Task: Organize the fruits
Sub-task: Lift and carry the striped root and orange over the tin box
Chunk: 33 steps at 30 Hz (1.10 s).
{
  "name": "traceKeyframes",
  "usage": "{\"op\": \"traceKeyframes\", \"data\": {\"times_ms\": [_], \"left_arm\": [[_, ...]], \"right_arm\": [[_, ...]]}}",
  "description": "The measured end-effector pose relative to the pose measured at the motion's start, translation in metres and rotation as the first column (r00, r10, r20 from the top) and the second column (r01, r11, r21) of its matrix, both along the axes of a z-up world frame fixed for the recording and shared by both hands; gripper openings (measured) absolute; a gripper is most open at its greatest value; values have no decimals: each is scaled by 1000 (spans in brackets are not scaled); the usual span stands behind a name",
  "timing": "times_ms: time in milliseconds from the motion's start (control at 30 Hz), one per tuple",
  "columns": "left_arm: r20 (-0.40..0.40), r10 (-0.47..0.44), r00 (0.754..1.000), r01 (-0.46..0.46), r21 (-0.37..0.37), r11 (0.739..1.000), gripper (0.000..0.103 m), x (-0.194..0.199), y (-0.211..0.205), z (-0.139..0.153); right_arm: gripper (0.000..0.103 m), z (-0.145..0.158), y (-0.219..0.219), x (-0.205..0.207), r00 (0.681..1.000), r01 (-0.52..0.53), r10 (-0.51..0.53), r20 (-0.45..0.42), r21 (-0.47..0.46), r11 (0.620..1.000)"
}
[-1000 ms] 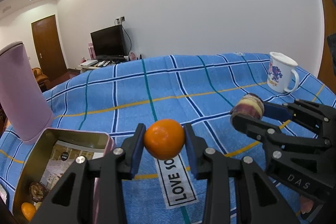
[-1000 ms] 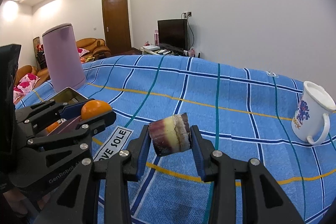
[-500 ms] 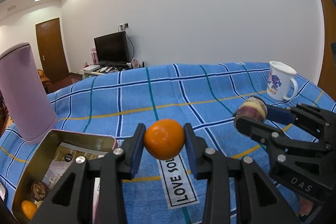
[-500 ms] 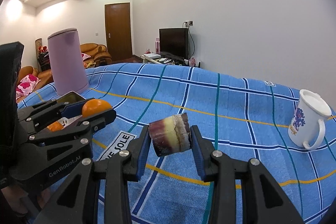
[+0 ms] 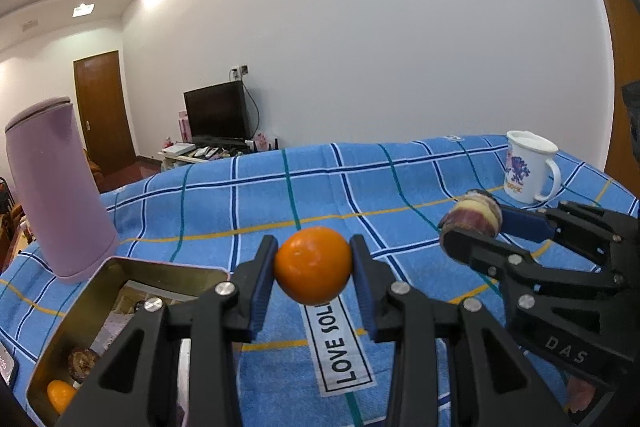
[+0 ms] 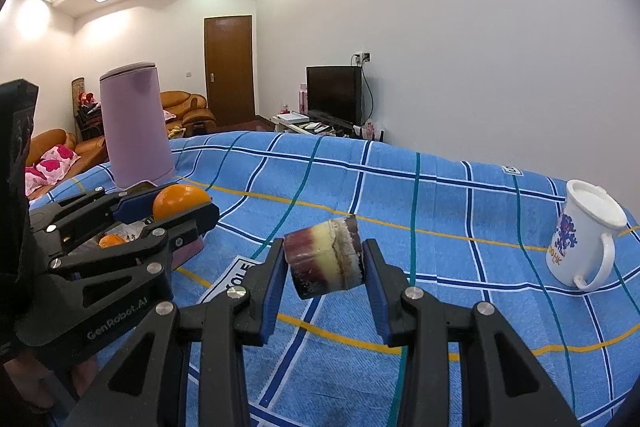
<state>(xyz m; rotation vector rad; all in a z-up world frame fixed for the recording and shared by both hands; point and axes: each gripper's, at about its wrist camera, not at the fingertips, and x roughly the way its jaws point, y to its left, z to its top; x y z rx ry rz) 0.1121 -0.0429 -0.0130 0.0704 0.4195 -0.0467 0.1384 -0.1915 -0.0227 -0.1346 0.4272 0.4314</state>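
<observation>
At the far left of my left wrist view stands the lilac kettle point(image 5: 56, 187); below it, in the lower left corner, the open gold tin point(image 5: 80, 311) holds a small orange point(image 5: 60, 395) and a dark fruit piece point(image 5: 82, 359); at centre my left gripper point(image 5: 313, 265) has its jaws closed on a round orange point(image 5: 313, 265), lifted above the blue checked cloth point(image 5: 248, 203); I judge it firm, light and smooth, best pinched across its widest part; at right my right gripper point(image 6: 325, 259) is clamped on the cut ends of a sugarcane segment point(image 6: 325, 259), stiff, probably slick with juice; the white mug point(image 6: 586, 231) stands furthest right.
</observation>
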Motion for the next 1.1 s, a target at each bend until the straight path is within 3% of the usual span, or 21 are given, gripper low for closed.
{"op": "traceKeyframes", "data": {"times_ms": [1100], "left_arm": [[-36,37,999,-39,-60,997,38,-33,34,-1]], "right_arm": [[39,-2,31,-26,998,-67,66,-19,-28,997]]}}
